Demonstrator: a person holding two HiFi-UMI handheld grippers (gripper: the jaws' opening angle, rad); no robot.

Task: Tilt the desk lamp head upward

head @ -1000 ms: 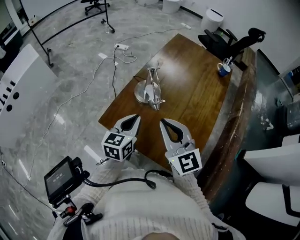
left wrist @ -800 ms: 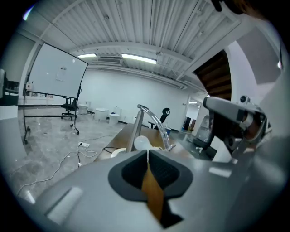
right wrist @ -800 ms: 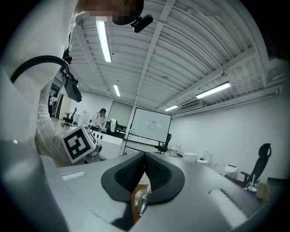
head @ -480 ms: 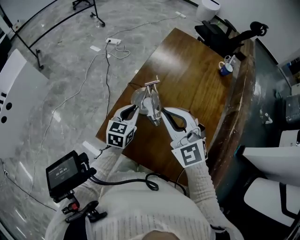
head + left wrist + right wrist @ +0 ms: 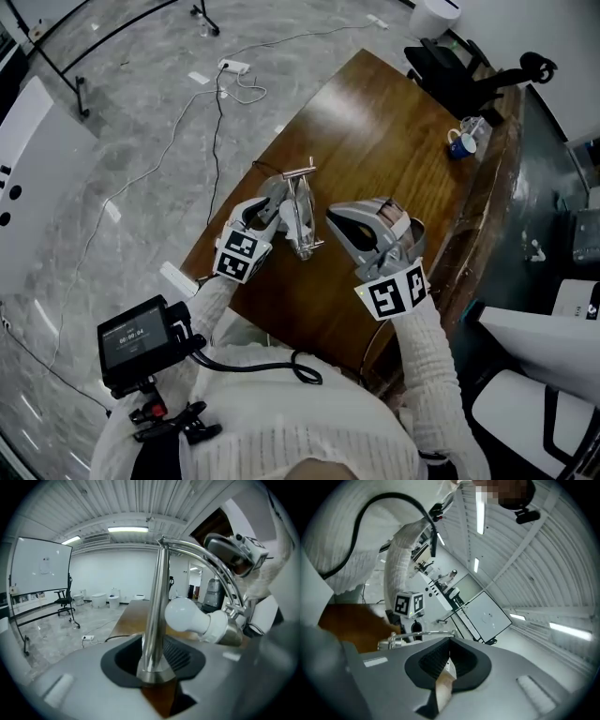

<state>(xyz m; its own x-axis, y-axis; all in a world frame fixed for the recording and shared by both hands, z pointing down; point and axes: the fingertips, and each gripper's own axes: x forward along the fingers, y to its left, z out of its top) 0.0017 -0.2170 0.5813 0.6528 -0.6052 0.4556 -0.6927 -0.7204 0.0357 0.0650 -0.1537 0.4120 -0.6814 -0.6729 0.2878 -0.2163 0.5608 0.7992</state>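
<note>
Item 1. Left gripper (image 5: 274, 199), grey, two-jaw, with a black-and-white marker cube: its jaws stand partly apart and have just been opening. The upright chrome post of the desk lamp (image 5: 300, 211) stands in the gap between them; whether the pads touch the post cannot be told.

Item 2. Right gripper (image 5: 337, 220), same make: its jaws are closed together with nothing between them. It sits just right of the lamp, apart from it.

Item 3. Chrome desk lamp, near the front left edge of the brown wooden table (image 5: 375, 122). In the left gripper view its head carries a bare white bulb (image 5: 187, 616), which hangs to the right of the post.

Item 4. Blue mug (image 5: 459, 143), at the far right of the table and well apart from the lamp. It holds a few slender items (too small to identify).

Item 5. Pose: both forearms, in white knit sleeves, reach forward over the table edge. The left gripper points away and downward. The right gripper is rolled onto its side with its marker cube facing up.
</note>
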